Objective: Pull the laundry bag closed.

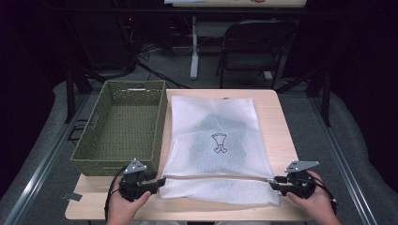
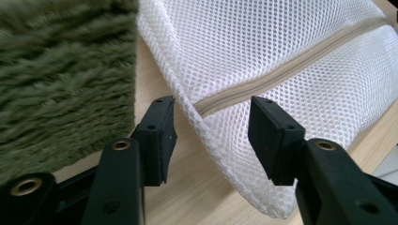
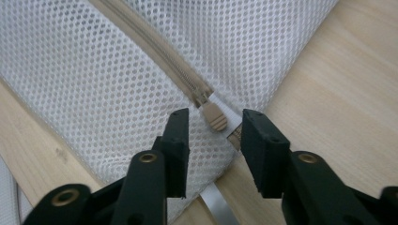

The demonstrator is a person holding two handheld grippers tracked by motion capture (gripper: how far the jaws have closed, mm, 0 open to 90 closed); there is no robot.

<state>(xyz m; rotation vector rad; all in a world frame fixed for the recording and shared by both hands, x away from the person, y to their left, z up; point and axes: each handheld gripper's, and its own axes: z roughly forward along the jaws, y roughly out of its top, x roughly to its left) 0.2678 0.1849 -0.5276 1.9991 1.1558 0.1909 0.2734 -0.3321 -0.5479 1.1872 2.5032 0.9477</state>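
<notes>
So the white mesh laundry bag (image 1: 216,150) lies flat mid-tabletop (image 1: 281,126), zipper (image 1: 216,177) running across its near end. The zipper pull (image 3: 215,117) sits right between the right gripper (image 3: 213,129)'s open jaws at lower right. Left gripper (image 2: 211,122), jaws open too, straddles the zipper's other end. Green woven basket (image 1: 122,126) sits at left.

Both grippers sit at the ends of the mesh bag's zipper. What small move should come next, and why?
Probably shut the right gripper on the zipper pull: its jaws stand open either side of the tab. The left gripper is also open at the zipper's far end on the mesh bag.
</notes>
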